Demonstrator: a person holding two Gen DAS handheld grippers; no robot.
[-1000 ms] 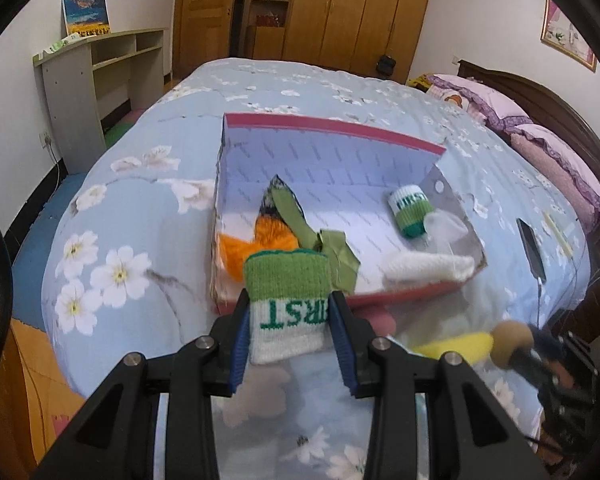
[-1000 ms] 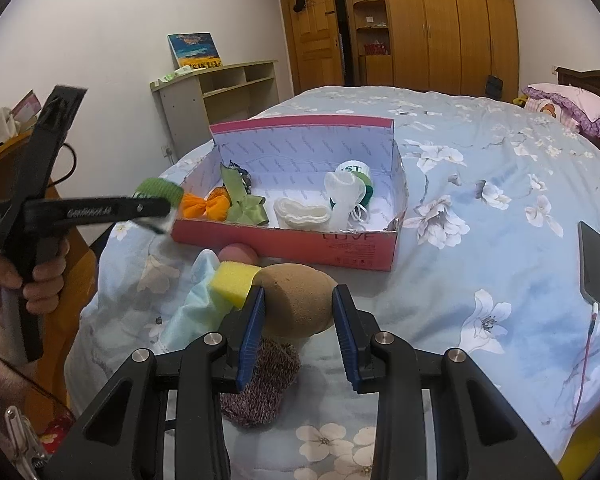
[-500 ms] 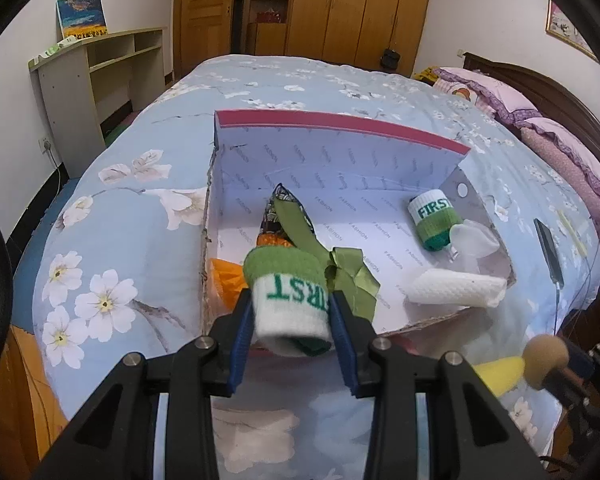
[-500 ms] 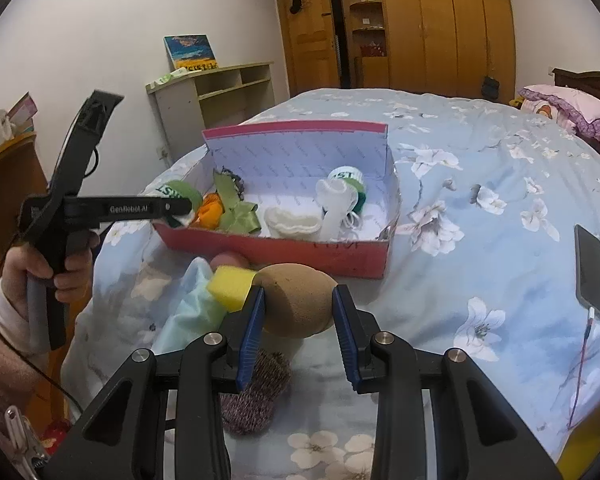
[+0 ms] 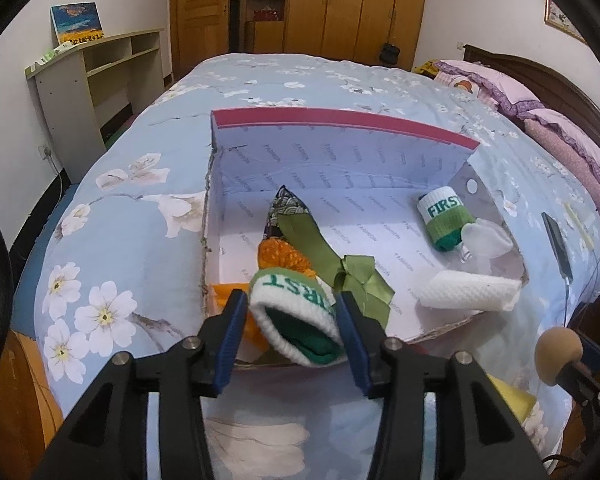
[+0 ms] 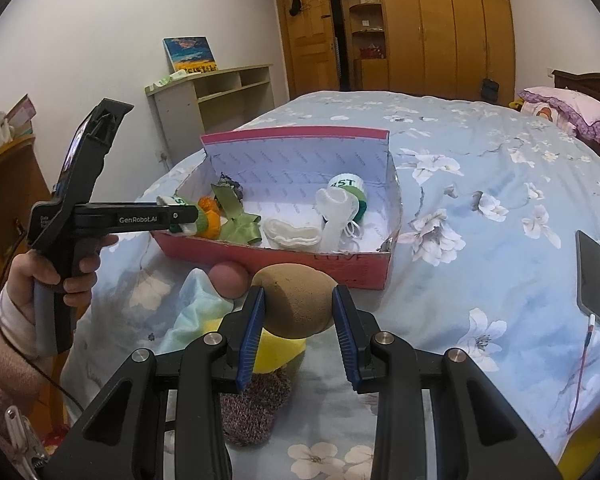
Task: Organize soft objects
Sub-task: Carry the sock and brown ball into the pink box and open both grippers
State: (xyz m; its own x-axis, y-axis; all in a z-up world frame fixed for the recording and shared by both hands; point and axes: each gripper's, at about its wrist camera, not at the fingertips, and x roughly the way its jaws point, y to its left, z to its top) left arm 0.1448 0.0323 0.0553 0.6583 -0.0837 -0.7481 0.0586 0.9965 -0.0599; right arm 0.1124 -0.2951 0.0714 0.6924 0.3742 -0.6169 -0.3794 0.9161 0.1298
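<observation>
A green-and-white "FIRST" wristband (image 5: 288, 292) lies tipped between the fingers of my left gripper (image 5: 292, 320), over the near left corner of the red shoebox (image 5: 340, 120). The jaws are opening, and the blue pads stand just off the band's sides. It rests against the orange knit piece (image 5: 280, 254) and the green ribbon bow (image 5: 352, 272). The right wrist view shows the left gripper (image 6: 188, 216) at the box's left end. My right gripper (image 6: 298, 312) is shut on a brown egg-shaped sponge (image 6: 296, 300), held in front of the box's red wall (image 6: 284, 256).
Inside the box lie a second wristband (image 5: 442, 216), a white knit piece (image 5: 468, 292) and a clear plastic item. On the flowered bedspread before the box are a pink ball (image 6: 228, 280), yellow sponge (image 6: 280, 350), pale blue cloth (image 6: 192, 304) and a purplish knit (image 6: 252, 408). A phone (image 6: 590, 276) charges at the right.
My left gripper came forward over the box's near left corner, its jaws widened and the wristband tipped over between them. The right gripper and its sponge stayed put.
</observation>
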